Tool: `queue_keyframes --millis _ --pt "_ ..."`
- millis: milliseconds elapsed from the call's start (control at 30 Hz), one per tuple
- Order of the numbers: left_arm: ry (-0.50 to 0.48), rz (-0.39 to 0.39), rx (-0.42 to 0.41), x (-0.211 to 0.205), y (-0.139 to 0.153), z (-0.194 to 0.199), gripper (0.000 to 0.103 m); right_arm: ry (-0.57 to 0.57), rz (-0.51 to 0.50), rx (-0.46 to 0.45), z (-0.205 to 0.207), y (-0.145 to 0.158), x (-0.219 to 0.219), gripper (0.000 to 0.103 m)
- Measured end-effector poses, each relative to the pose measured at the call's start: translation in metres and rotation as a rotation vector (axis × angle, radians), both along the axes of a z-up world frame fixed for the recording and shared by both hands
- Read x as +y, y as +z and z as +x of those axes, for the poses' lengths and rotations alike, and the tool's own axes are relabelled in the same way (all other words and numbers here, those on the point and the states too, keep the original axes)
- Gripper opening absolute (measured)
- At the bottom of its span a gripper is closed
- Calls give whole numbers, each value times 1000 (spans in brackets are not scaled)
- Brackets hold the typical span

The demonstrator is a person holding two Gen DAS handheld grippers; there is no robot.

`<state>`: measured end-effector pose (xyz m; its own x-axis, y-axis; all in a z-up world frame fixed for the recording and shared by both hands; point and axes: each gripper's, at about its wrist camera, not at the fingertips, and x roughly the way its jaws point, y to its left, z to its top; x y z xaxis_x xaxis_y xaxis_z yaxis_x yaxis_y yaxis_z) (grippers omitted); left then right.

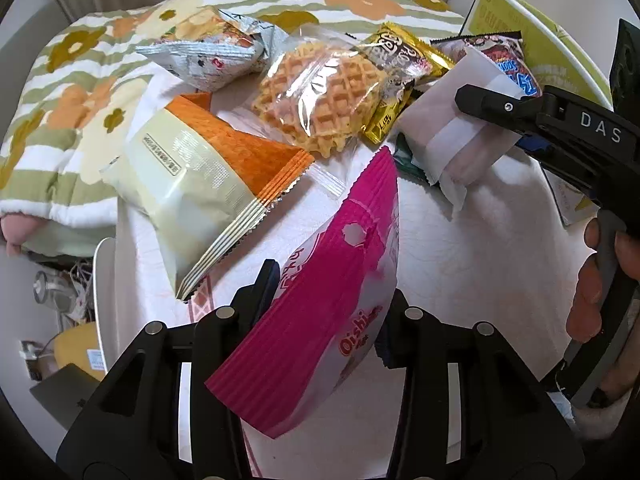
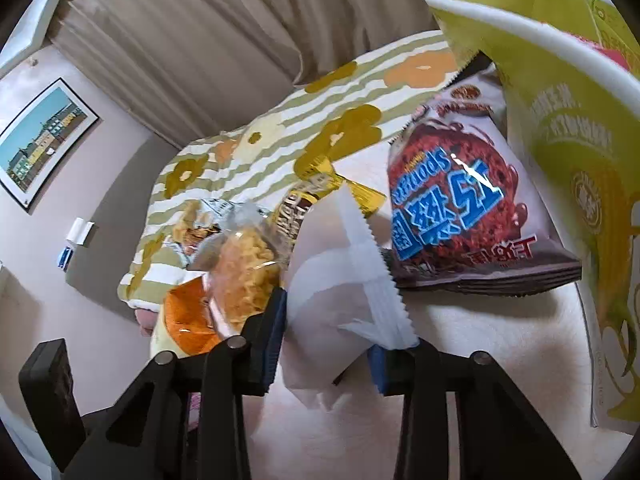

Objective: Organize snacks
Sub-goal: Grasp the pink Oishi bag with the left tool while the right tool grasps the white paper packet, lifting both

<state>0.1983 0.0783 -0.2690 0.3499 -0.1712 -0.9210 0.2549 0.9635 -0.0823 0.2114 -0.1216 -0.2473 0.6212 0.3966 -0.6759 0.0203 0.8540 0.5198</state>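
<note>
Between my left fingers (image 1: 264,280) I hold the pink Oishi bag (image 1: 320,300); the left gripper (image 1: 330,300) is closed on its lower part, and the pink crimped end rises forward and a little to the right of the fingertips. The right gripper (image 2: 332,328) has its fingers (image 2: 276,320) pressed on both sides of a white packet (image 2: 340,280), so it grips this packet, whose serrated seam stands up just ahead of the tips. In the left view this same right gripper (image 1: 488,106) comes in from the right side and the white packet (image 1: 452,132) hangs from it, above the white cloth (image 1: 480,240). Ahead of my left fingers and to their left lies a cream and orange bag (image 1: 200,184). Further ahead is a clear bag of waffles (image 1: 320,96), with a gold wrapper (image 1: 400,76) touching its right side and a silver bag (image 1: 208,56) beyond it on the left. Just ahead of the right fingers, to their right, lies a red and blue sponge cake bag (image 2: 460,208), leaning against a green box (image 2: 560,120). Behind all the snacks is a flowered quilt (image 1: 80,80).
</note>
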Motion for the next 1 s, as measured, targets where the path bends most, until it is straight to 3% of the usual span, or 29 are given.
queue_keyframes --millis 300,633,800,1000 --pt "20 -32 -33 5 23 -3 37 11 12 -51 -10 28 1 30" --pt "-25 -109 -157 -14 100 12 36 -50 23 -173 -30 112 -28 30" --pt "-78 -138 -241 -54 148 22 36 -101 7 -246 -44 157 -68 30" --pt "-133 -203 -291 -130 185 29 36 -127 -29 -262 -56 181 -128 30"
